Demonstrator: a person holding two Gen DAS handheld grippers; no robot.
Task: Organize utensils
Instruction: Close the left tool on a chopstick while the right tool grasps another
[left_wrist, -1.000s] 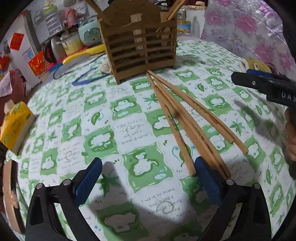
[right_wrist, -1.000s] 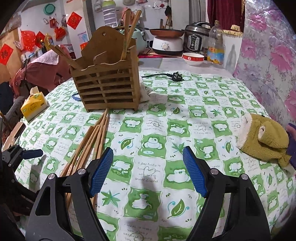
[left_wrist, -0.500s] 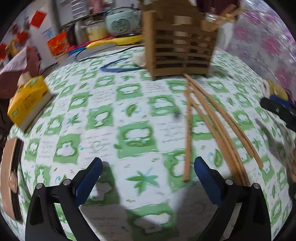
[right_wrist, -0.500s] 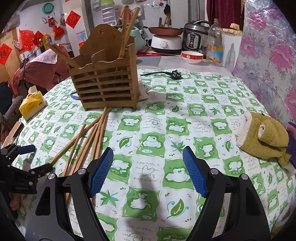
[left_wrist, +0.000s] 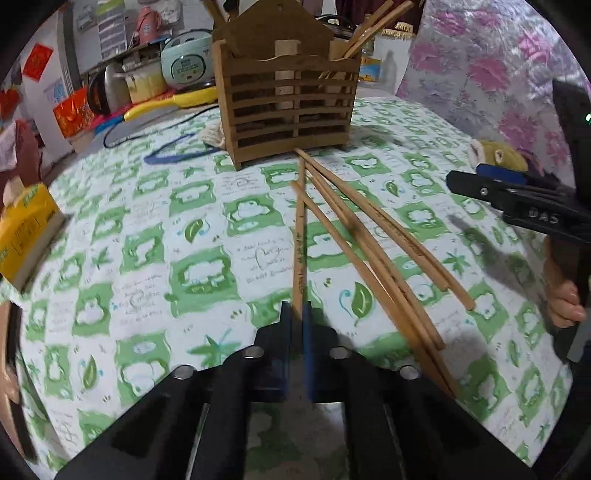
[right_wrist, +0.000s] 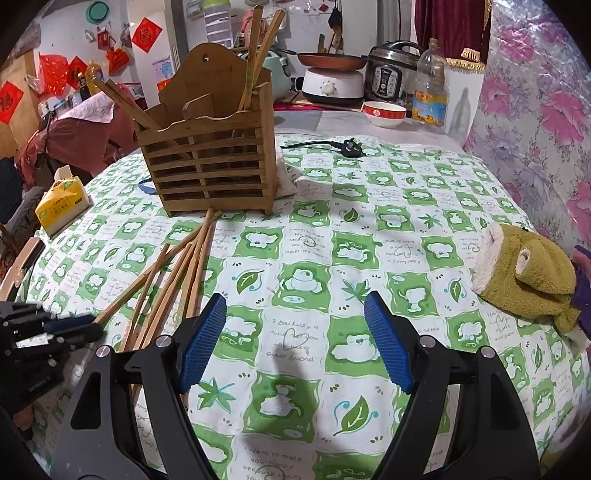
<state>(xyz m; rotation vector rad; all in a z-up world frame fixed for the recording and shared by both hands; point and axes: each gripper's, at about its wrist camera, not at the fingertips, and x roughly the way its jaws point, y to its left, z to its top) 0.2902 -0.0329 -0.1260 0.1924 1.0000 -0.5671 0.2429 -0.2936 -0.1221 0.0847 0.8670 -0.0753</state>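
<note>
Several wooden chopsticks (left_wrist: 373, 236) lie fanned on the green-and-white tablecloth in front of a slatted wooden utensil holder (left_wrist: 288, 107), which has a few chopsticks standing in it. My left gripper (left_wrist: 296, 317) is shut on the near end of one chopstick (left_wrist: 299, 236) that points toward the holder. In the right wrist view the holder (right_wrist: 210, 162) and the loose chopsticks (right_wrist: 177, 273) sit at left. My right gripper (right_wrist: 295, 339) is open and empty above the cloth, right of the chopsticks. It also shows in the left wrist view (left_wrist: 517, 203).
A yellow tissue pack (left_wrist: 26, 229) lies at the left table edge. An olive plush towel (right_wrist: 528, 277) lies at right. A black plug and cord (right_wrist: 332, 146), a white cloth (right_wrist: 295, 181), and kitchen appliances (right_wrist: 384, 79) sit behind the holder.
My left gripper has gone from wide open to shut on one chopstick's near end after swinging toward it. The right gripper stayed open and nearly still.
</note>
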